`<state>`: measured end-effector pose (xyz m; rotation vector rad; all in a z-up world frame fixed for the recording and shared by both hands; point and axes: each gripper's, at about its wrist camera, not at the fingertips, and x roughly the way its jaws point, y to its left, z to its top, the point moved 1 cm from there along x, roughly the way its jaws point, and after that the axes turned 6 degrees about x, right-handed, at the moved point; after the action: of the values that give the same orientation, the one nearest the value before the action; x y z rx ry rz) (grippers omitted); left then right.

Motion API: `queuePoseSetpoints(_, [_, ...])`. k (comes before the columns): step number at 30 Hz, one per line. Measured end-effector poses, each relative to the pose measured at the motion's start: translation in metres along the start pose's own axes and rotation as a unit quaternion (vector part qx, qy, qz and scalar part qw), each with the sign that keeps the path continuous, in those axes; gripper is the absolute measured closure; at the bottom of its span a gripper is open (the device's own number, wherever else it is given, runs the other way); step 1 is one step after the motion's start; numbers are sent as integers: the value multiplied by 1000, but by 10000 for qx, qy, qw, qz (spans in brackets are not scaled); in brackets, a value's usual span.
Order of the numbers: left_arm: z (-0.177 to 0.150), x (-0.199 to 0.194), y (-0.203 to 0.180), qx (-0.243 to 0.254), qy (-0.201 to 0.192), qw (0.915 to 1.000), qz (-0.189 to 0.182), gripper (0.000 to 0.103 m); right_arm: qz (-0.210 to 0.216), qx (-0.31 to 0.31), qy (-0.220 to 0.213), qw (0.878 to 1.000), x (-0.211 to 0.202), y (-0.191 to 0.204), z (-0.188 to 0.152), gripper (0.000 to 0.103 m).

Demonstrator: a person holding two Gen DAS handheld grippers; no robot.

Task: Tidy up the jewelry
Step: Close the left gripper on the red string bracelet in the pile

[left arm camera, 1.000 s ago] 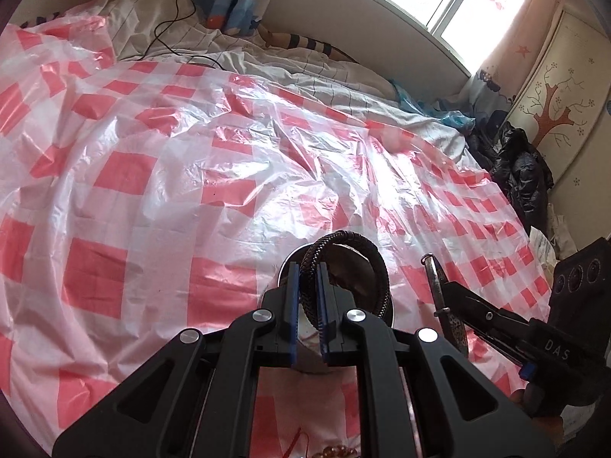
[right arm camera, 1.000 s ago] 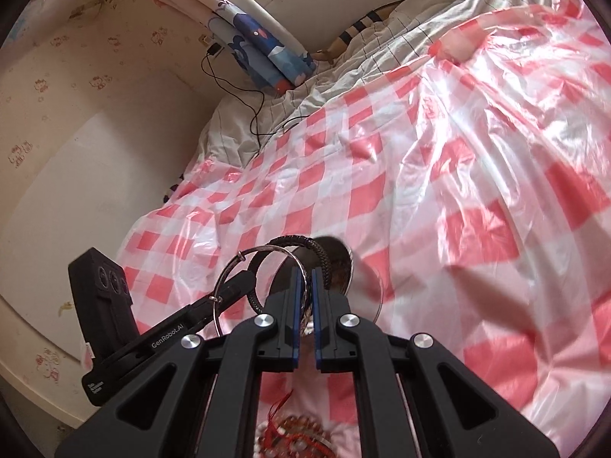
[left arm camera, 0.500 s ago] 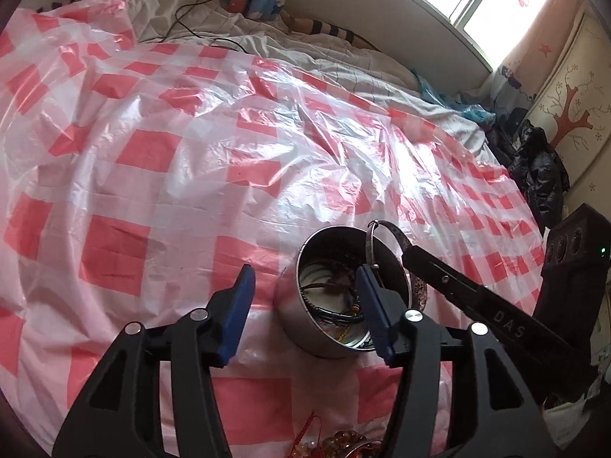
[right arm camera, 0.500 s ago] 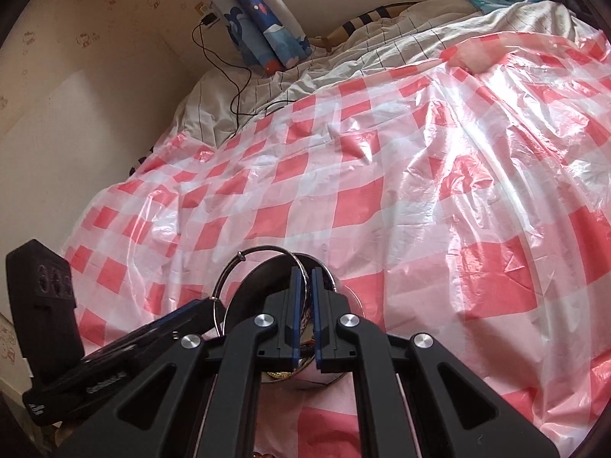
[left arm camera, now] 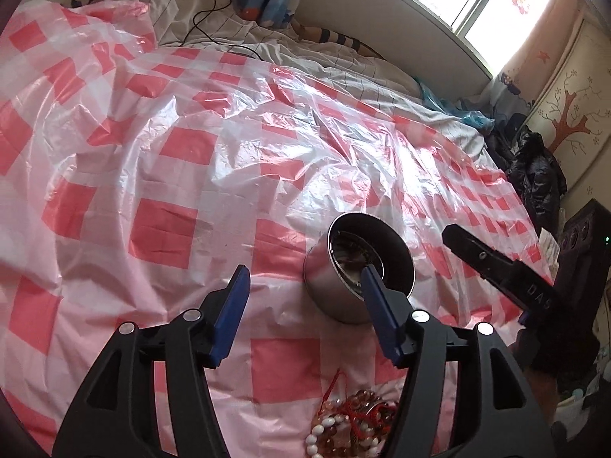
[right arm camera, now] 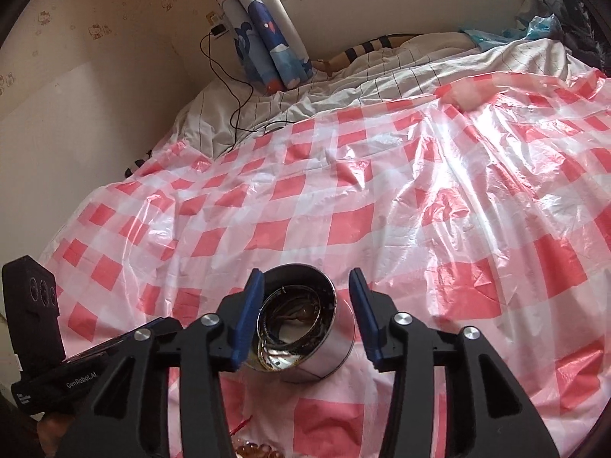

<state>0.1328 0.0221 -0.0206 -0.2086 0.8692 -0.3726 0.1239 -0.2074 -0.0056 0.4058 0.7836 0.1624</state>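
Jewelry (right arm camera: 290, 320) is lying coiled inside a steel cup (right arm camera: 305, 324) on the bed, between the spread blue pads of the right tongs (right arm camera: 307, 309), which are gripping nothing, their jaws having just been opening. The left tongs (left arm camera: 305, 301) are also standing spread and empty after just opening, the cup showing just past their right pad. Beads (left arm camera: 351, 427) are lying under the left tongs. Checked plastic sheet (left arm camera: 191, 175) is stretching wide and bare beyond the cup toward the wall.
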Motion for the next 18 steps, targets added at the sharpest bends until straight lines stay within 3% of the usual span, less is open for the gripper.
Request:
queuePoseSetpoints(3, [-19, -13, 9, 26, 56, 10000, 25, 42, 144, 146, 240, 9995, -17, -6, -20, 45])
queuePoseSetpoints(6, [-40, -17, 14, -8, 343, 9991, -246, 42, 162, 333, 484, 9981, -33, -15, -51, 41])
queuePoseSetpoints(12, [-68, -5, -17, 344, 785, 9940, -675, 42, 324, 996, 645, 9924, -57, -34, -99, 36])
queuePoseSetpoints(18, [-75, 13, -41, 589, 1035, 9919, -448, 42, 361, 1287, 705, 9885, -53, -46, -105, 36])
